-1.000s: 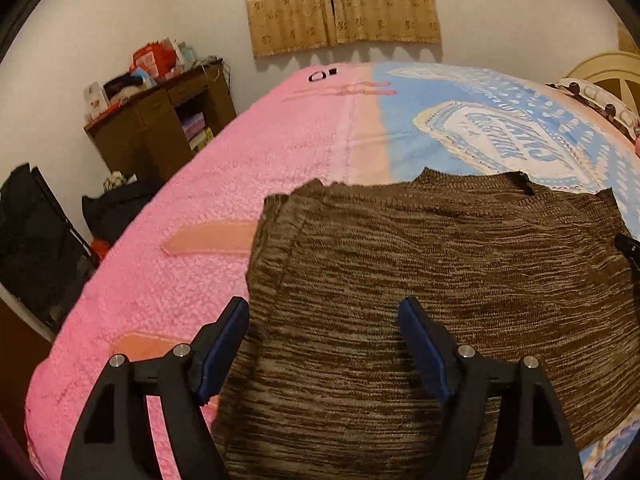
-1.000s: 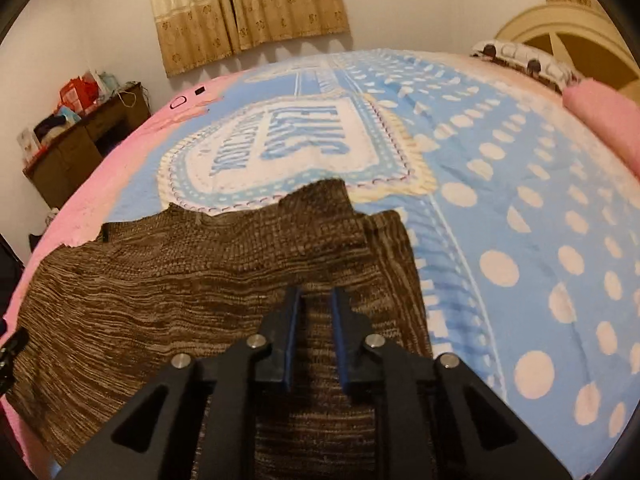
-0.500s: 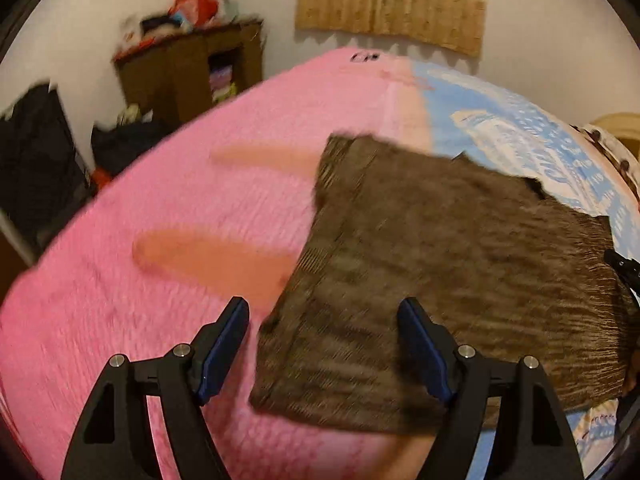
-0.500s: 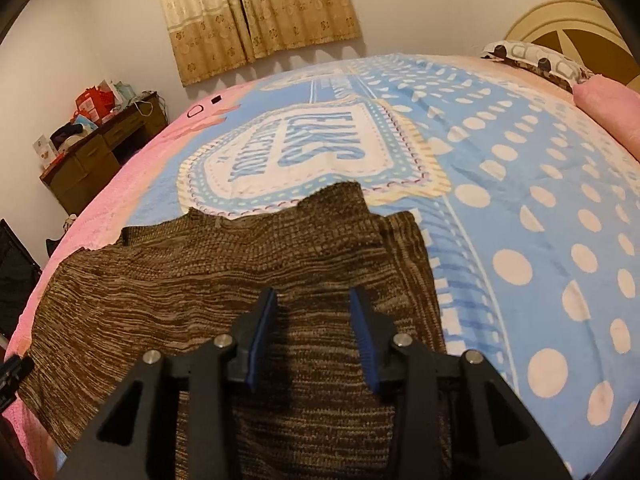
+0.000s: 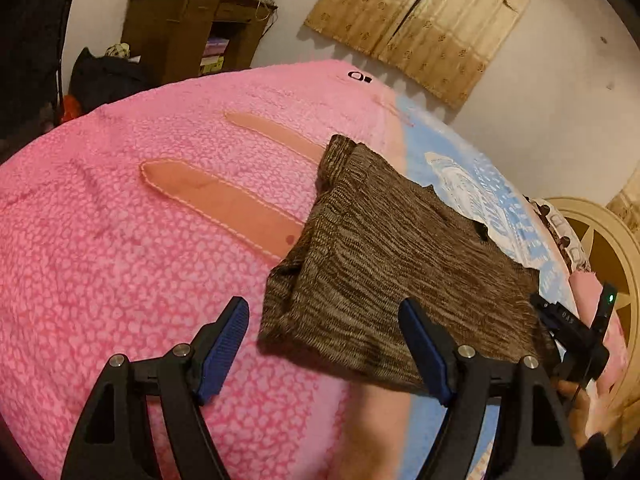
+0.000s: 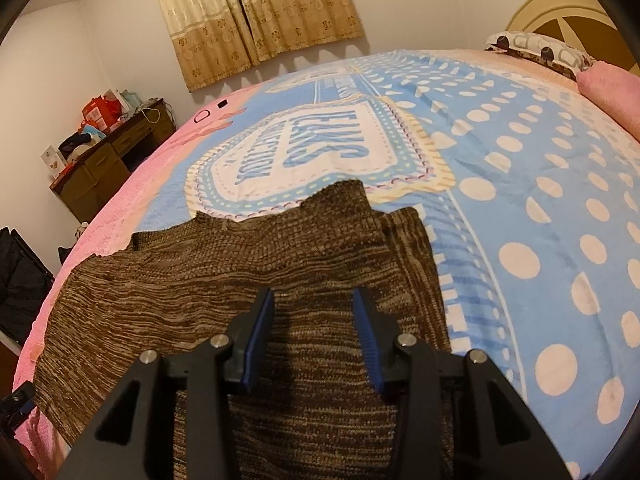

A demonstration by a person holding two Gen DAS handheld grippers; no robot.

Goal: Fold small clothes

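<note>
Where the pink half of the blanket (image 5: pixel 132 248) meets its blue half, a brown marled knit garment (image 6: pixel 224 276) lies flat on the bed, folded into a rough rectangle with one thicker, doubled layer along its right side in the right wrist view and a ribbed corner sticking up toward the far edge. Its yarn runs in fine streaks of dark brown and tan, and in the left wrist view (image 5: pixel 392 264) its near left corner is rumpled into a small fold. Printed on the blue part of the blanket, just beyond the garment, is a white badge (image 6: pixel 304 152) with blue block letters that read upside down; only the word "COLLECTION" can be made out with any confidence, the larger word above it being unclear. Cream polka dots cover the rest of the blue side. The left gripper (image 5: pixel 324 344) hovers with its jaws spread wide over the garment's near corner, pinching nothing. The right gripper (image 6: pixel 314 324) sits over the garment's thicker side, its jaws opening, cloth below them but the blue pads (image 6: pixel 258 340) not pressing on it. Beyond the bed stand a wooden desk (image 6: pixel 108 160) piled with clutter and beige patterned curtains (image 6: pixel 256 12).
</note>
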